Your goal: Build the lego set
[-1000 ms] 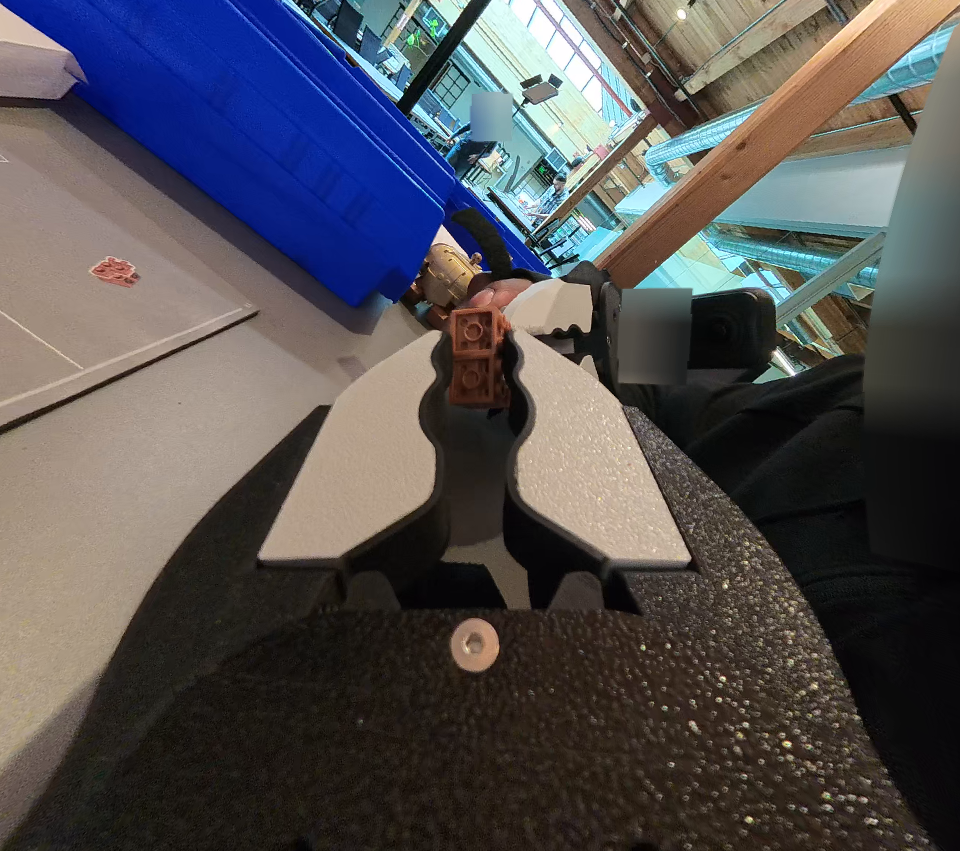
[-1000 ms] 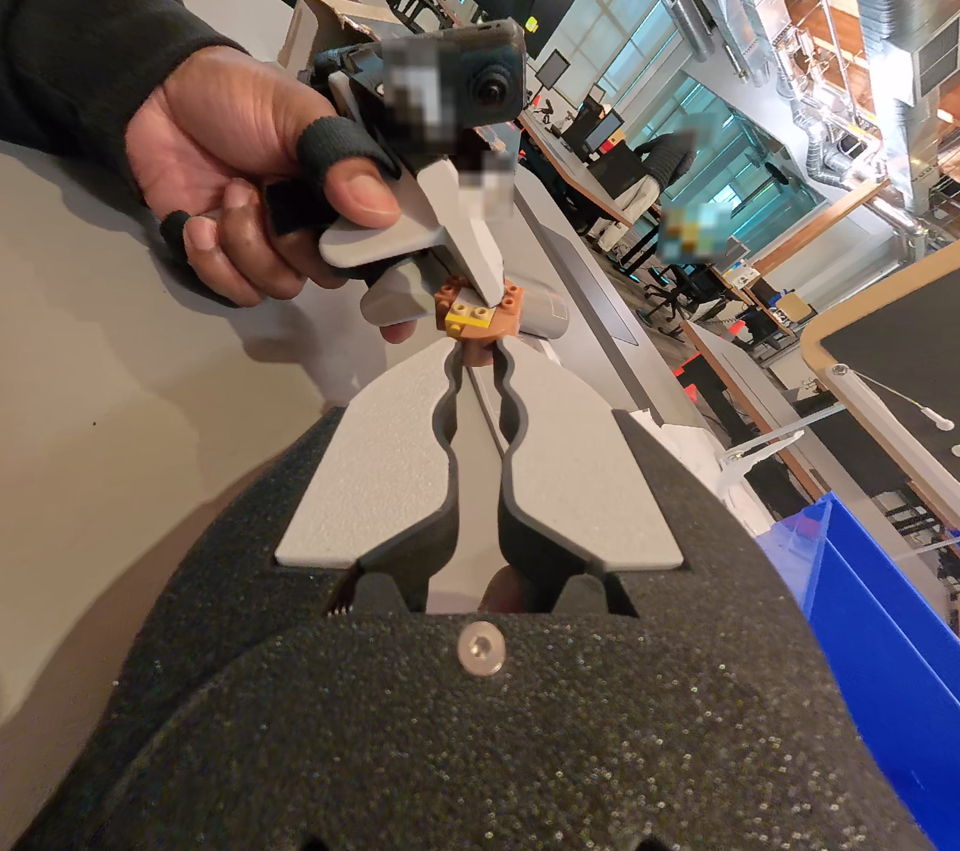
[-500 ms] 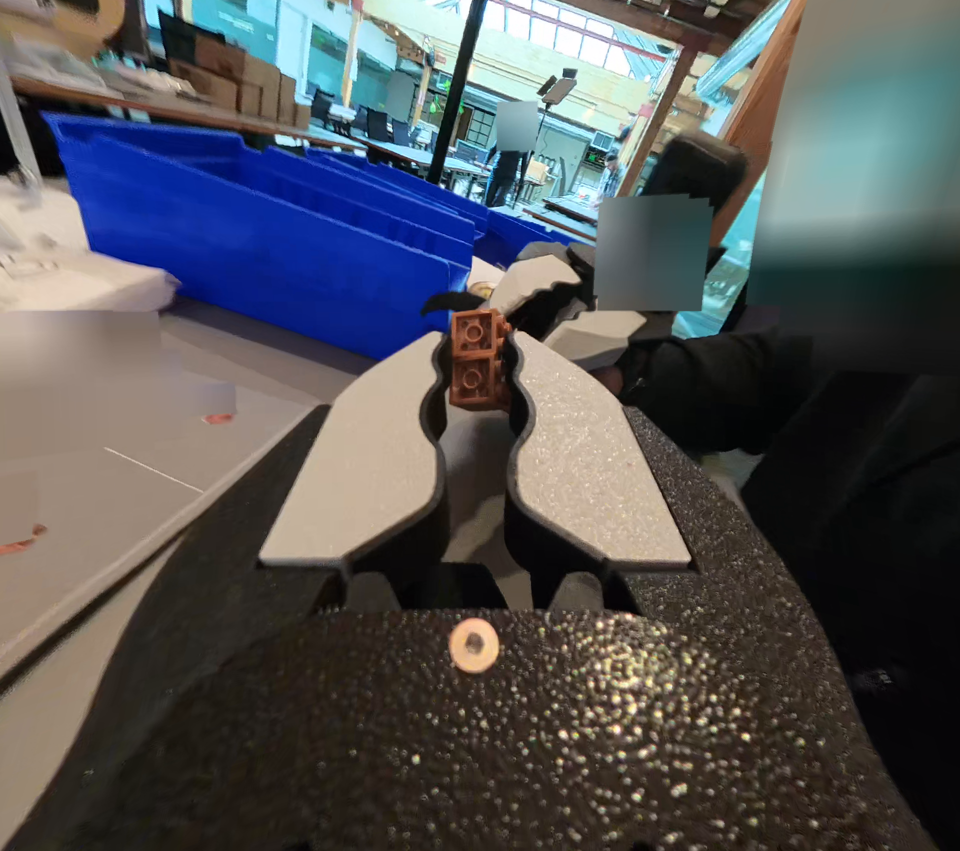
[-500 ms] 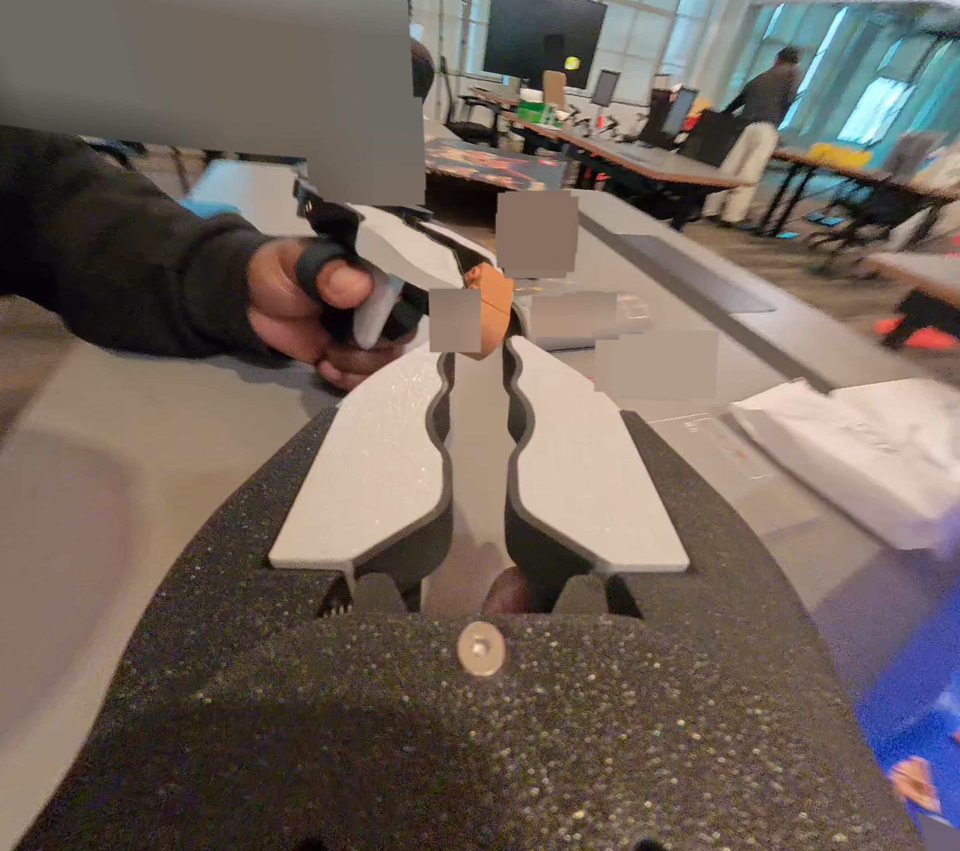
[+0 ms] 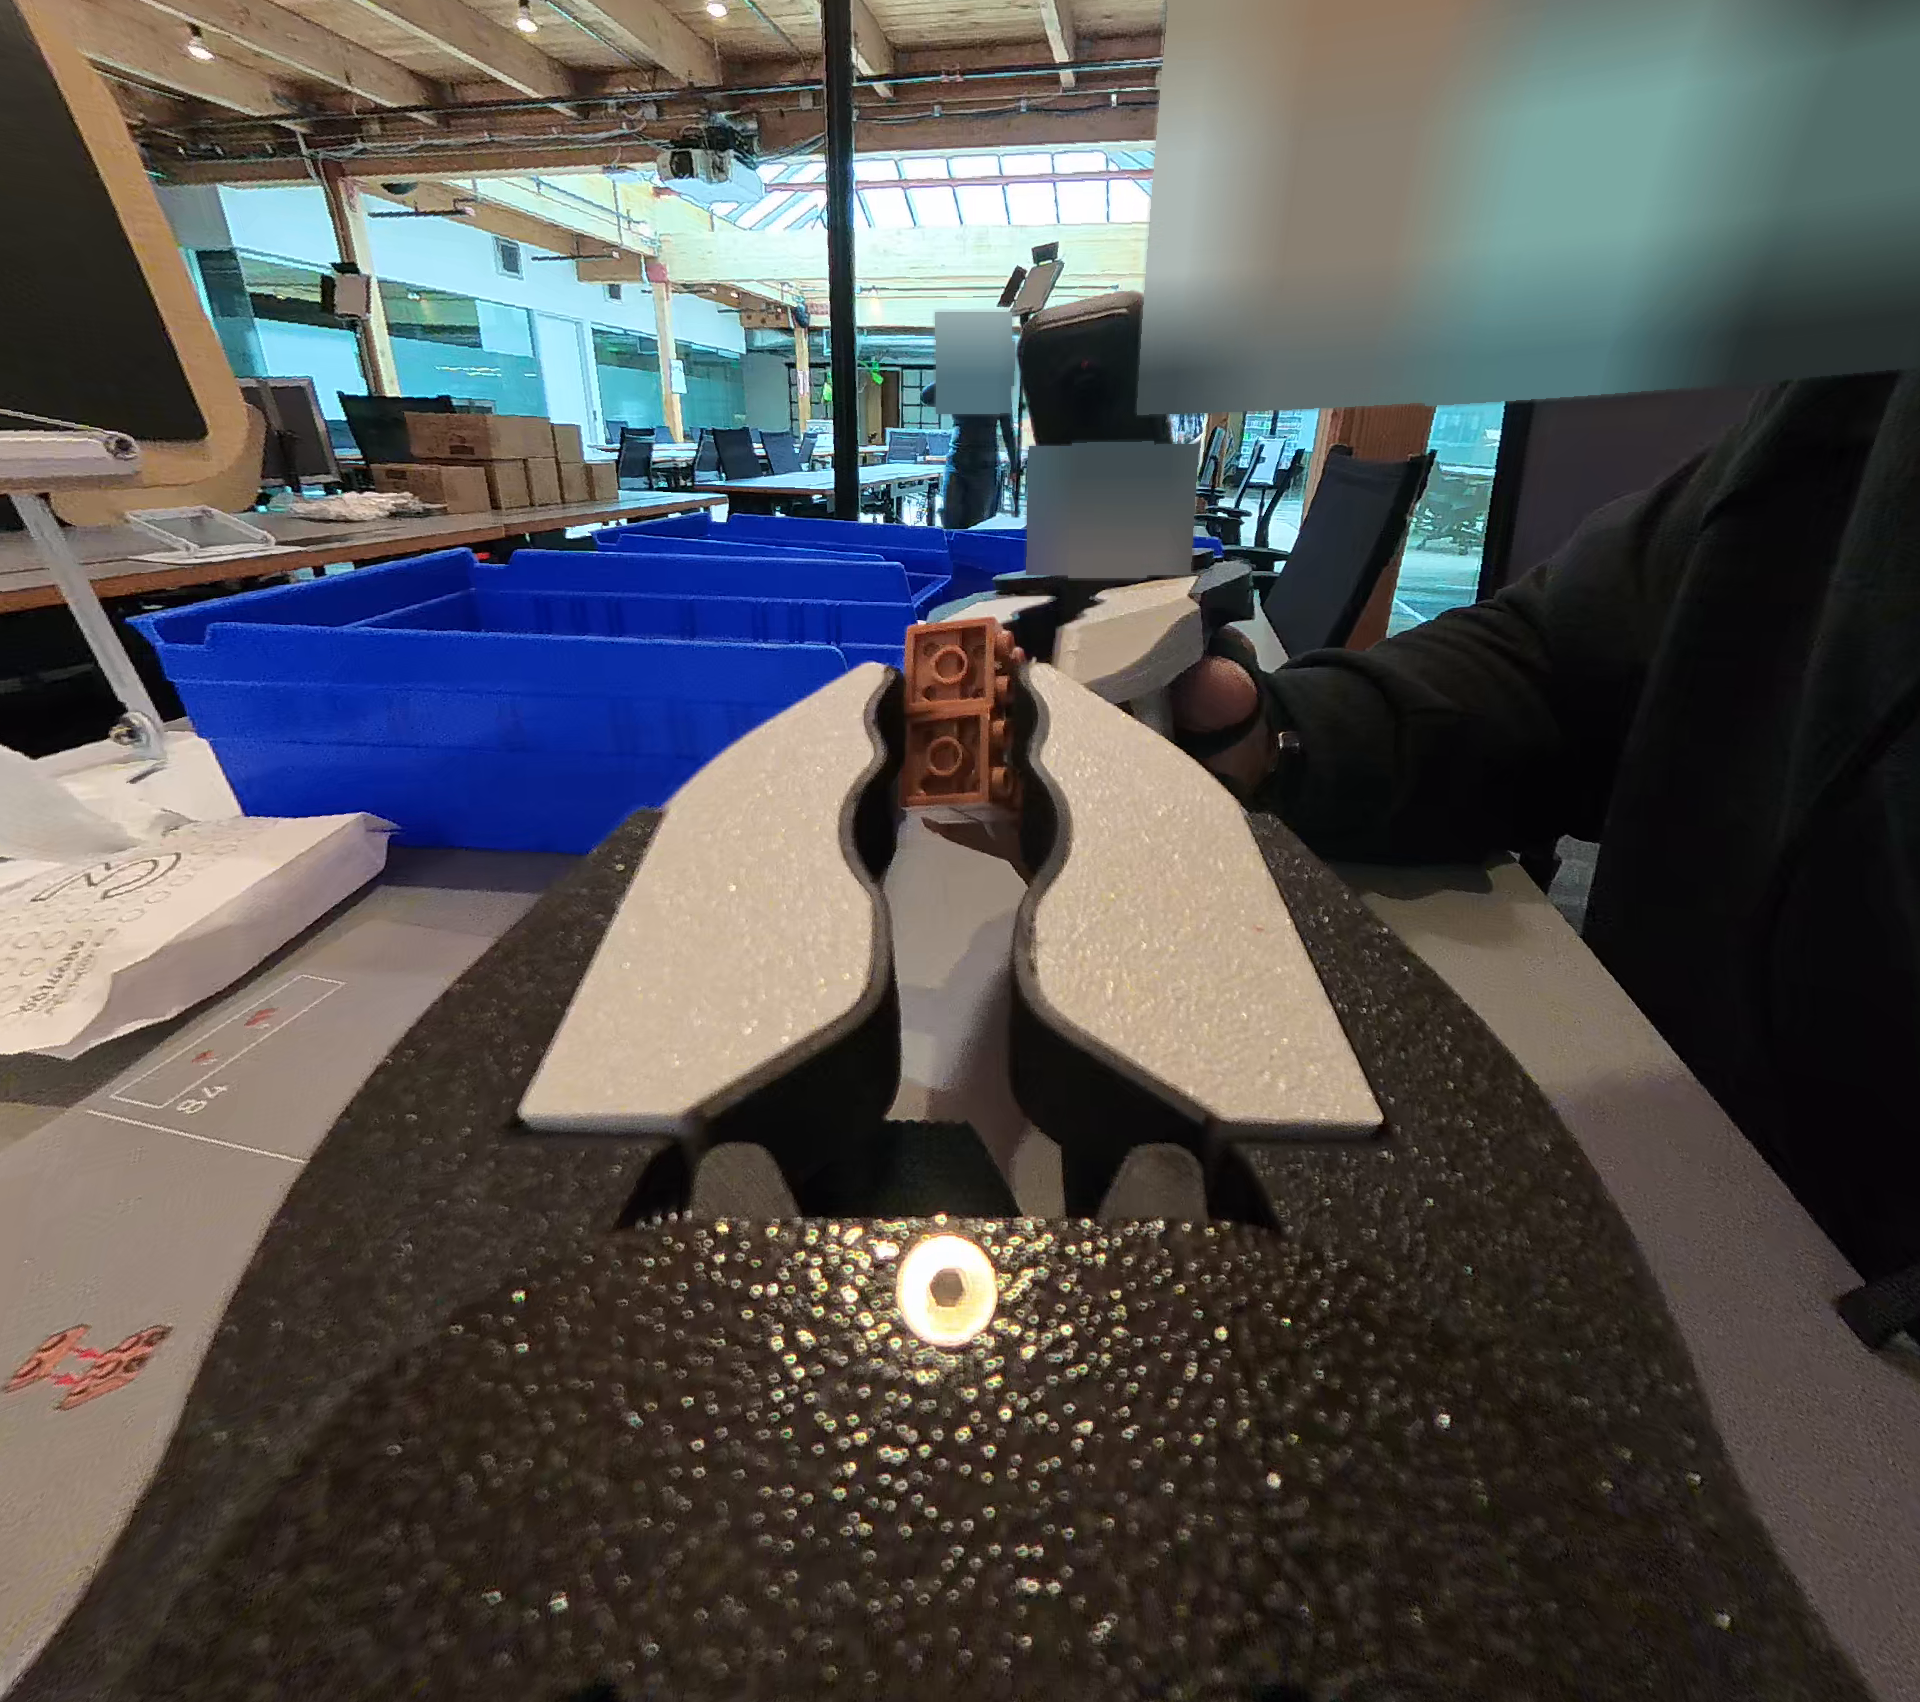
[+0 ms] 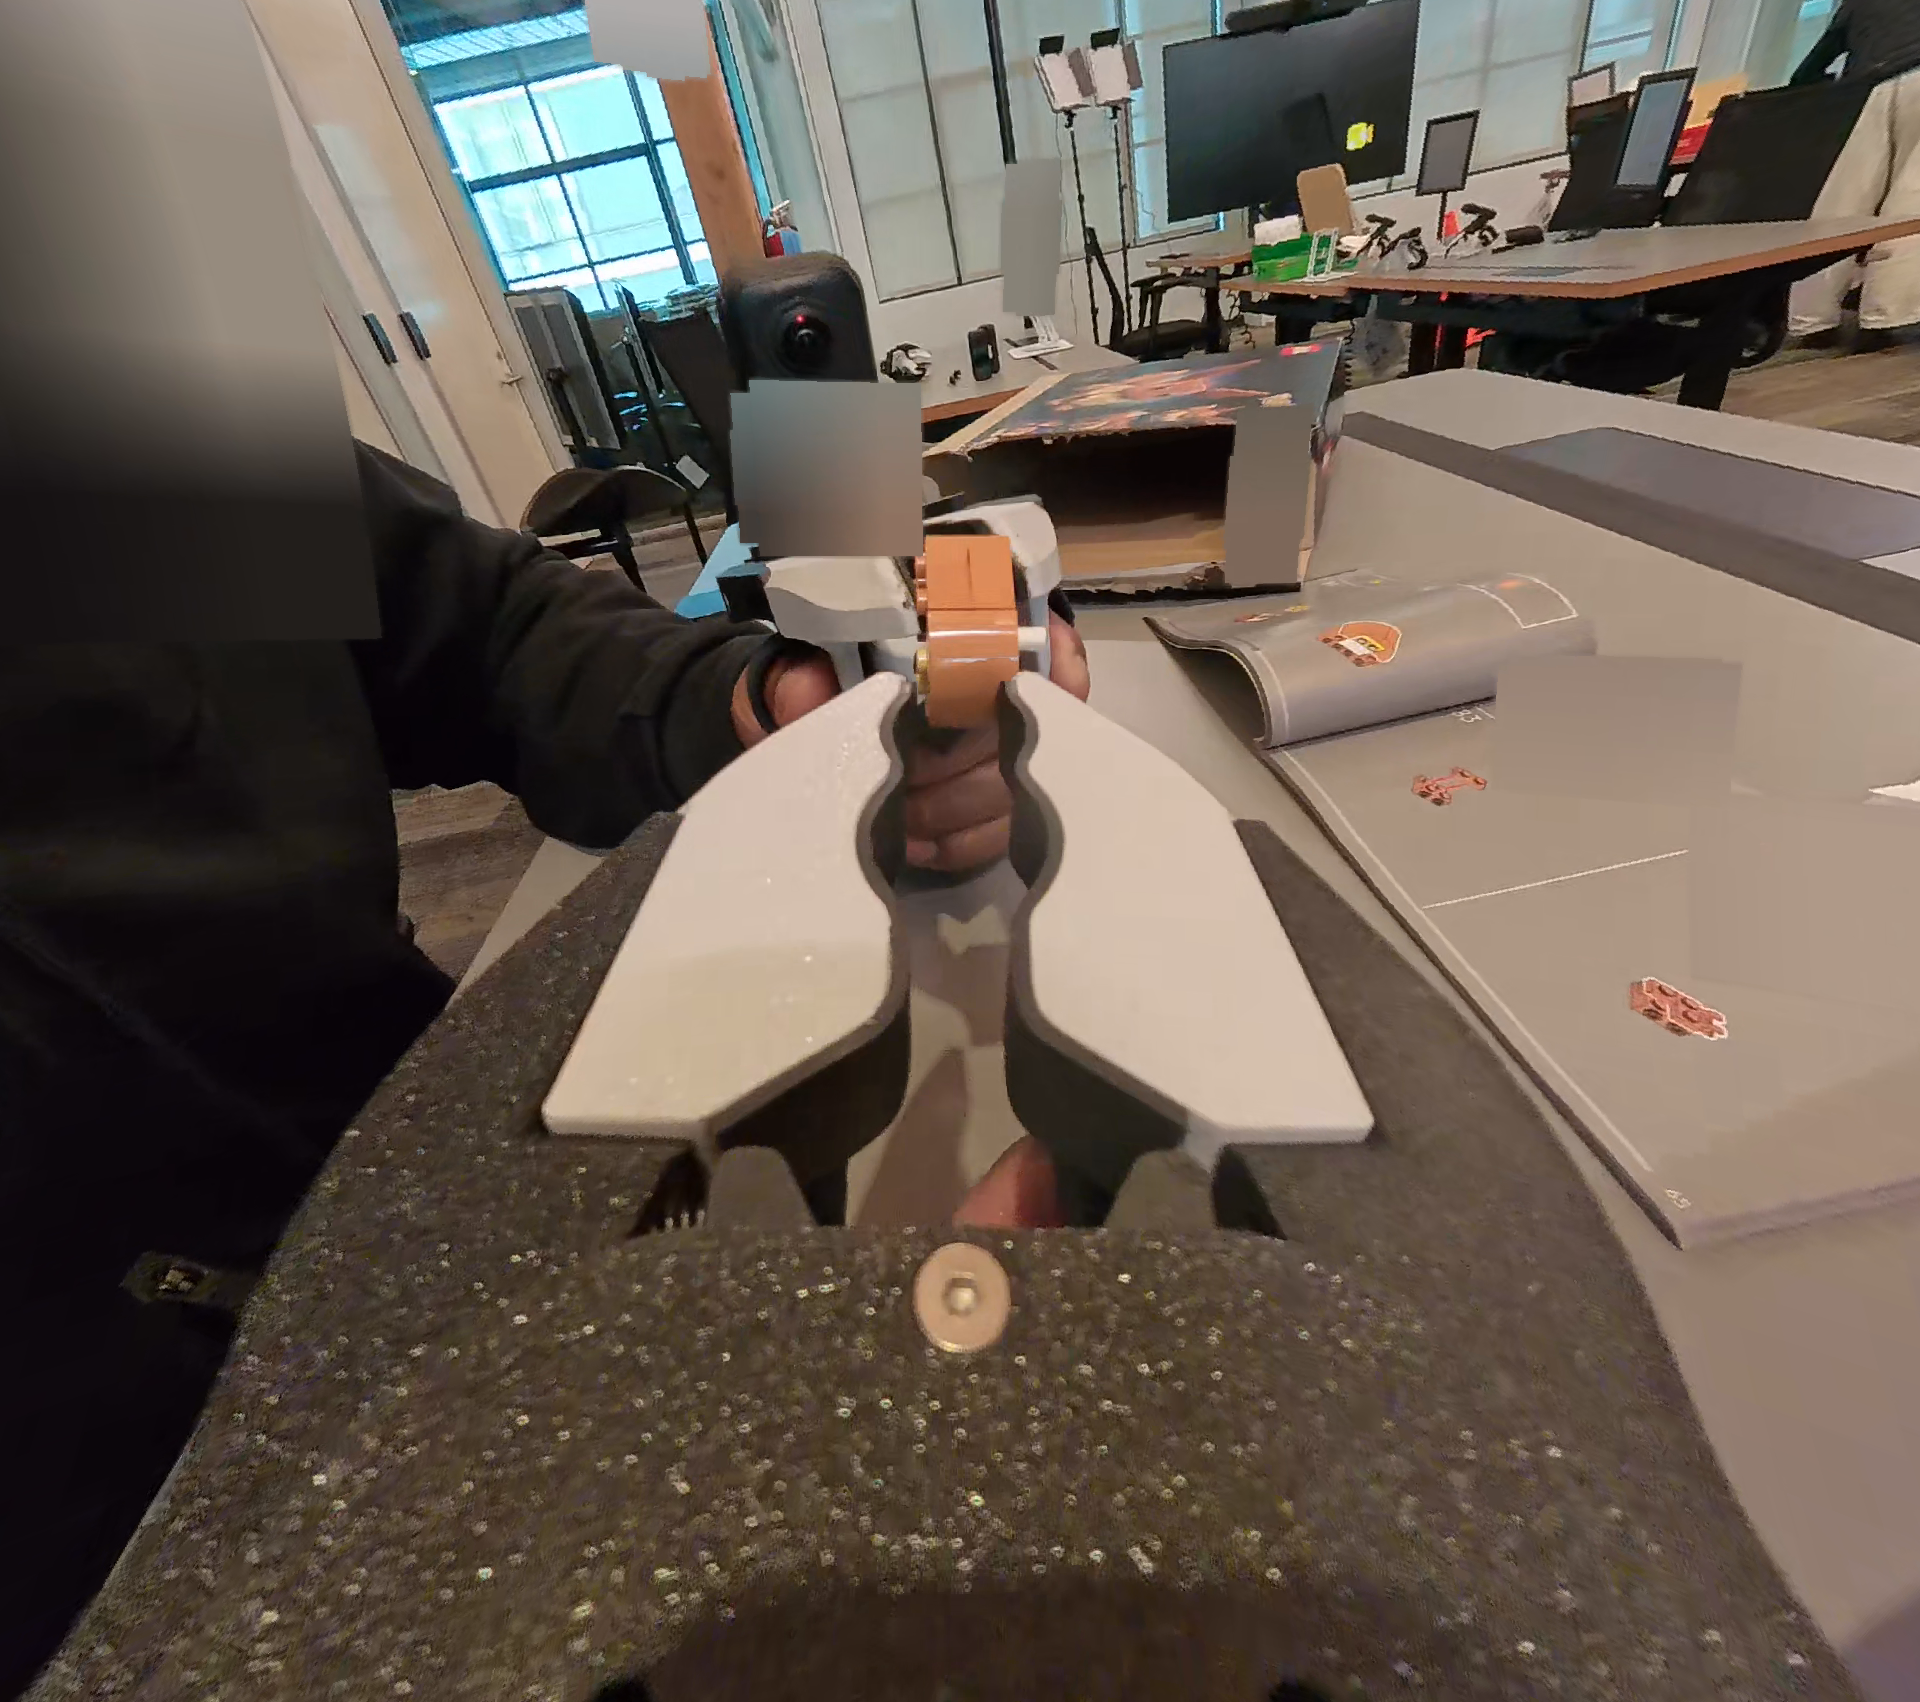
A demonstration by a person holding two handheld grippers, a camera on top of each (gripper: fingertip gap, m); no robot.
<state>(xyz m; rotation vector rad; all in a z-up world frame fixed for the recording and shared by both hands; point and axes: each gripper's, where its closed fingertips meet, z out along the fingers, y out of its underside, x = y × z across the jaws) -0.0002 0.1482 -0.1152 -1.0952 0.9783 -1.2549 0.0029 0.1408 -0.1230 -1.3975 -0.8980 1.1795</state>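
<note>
My left gripper (image 5: 956, 717) is shut on a small brown brick assembly (image 5: 948, 717) and holds it upright between its fingertips, above the grey table (image 5: 312, 1081). The assembly's hollow underside faces the left wrist camera. In the right wrist view my right gripper (image 6: 954, 702) faces the left one, and its fingertips close on the lower end of the same assembly (image 6: 968, 613). There the assembly shows a smooth orange-brown face, a gold stud and a white pin. The left gripper's fingers (image 6: 831, 603) hold its upper part. A hand (image 6: 956, 811) shows behind.
Several blue bins (image 5: 499, 696) stand on the table behind the left gripper, and a white paper bag (image 5: 156, 904) lies at the left. An open instruction booklet (image 6: 1455, 821) and an open cardboard box (image 6: 1132, 489) lie to the right. A person's dark sleeve (image 5: 1558, 665) is close. My left and right fingertips are right by each other.
Both grippers swung round and levelled out, the left keeping its hold on the assembly. The right fingertips stood just short of it, opened a little, and now close on its end.
</note>
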